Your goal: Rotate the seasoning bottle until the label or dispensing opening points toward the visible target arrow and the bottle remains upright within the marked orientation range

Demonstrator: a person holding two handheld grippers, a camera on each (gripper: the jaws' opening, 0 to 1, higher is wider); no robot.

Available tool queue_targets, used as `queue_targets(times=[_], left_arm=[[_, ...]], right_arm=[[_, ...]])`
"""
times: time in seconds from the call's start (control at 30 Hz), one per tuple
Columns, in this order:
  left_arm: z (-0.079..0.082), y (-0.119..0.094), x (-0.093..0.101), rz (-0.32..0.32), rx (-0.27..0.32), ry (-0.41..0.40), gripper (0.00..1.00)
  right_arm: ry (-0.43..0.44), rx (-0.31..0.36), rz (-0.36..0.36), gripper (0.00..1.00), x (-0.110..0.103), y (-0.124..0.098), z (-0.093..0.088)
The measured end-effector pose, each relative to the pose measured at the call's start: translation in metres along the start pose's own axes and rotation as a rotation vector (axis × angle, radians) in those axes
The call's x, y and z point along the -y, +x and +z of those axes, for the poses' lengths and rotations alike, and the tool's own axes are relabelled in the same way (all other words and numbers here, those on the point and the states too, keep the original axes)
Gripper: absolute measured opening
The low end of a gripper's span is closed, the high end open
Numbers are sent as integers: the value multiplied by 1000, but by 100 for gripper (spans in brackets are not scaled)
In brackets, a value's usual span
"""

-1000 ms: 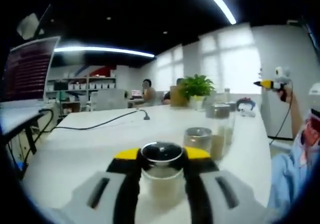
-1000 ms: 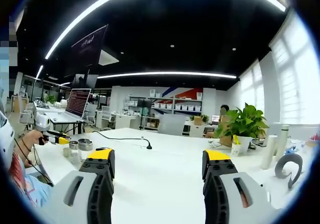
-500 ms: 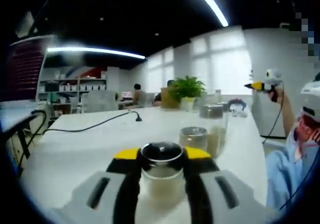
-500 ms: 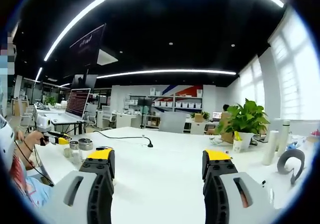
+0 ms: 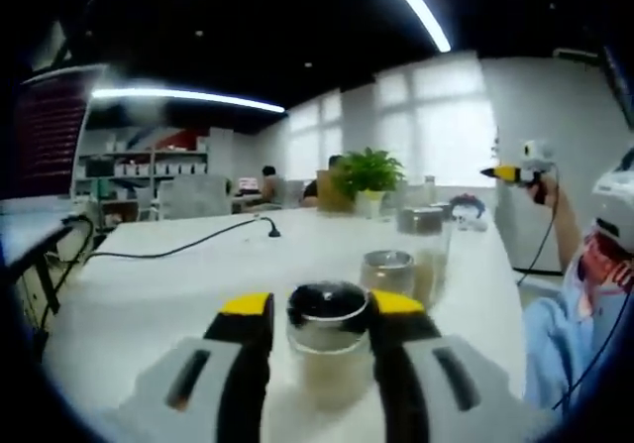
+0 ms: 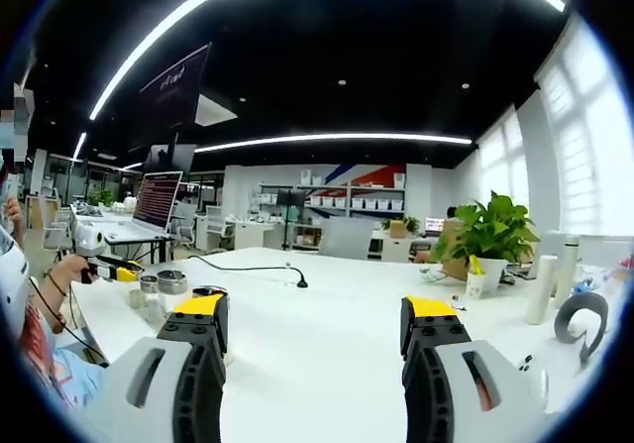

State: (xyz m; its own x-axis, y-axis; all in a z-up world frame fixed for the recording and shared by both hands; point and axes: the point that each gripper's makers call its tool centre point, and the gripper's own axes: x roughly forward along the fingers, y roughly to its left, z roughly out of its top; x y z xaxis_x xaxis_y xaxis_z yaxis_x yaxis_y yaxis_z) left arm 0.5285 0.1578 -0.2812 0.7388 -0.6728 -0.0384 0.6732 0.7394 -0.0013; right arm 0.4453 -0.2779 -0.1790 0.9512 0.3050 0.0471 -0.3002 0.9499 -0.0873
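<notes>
1. Left gripper view: the seasoning bottle (image 5: pixel 328 349) is standing upright on the white table (image 5: pixel 168 284), its dark cap facing up. The left gripper (image 5: pixel 319 316) is clamping it between both jaws, near two other jars (image 5: pixel 414 260).
2. Right gripper view: the right gripper (image 6: pixel 313 324) is hovering level above the table, jaws parted, grasping nothing.
</notes>
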Motion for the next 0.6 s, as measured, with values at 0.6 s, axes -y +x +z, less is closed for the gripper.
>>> queue_targets(times=[0.6], left_arm=[[51, -23, 16, 485, 143, 83, 44]], right_arm=[[-4, 14, -30, 73, 10, -8, 3]])
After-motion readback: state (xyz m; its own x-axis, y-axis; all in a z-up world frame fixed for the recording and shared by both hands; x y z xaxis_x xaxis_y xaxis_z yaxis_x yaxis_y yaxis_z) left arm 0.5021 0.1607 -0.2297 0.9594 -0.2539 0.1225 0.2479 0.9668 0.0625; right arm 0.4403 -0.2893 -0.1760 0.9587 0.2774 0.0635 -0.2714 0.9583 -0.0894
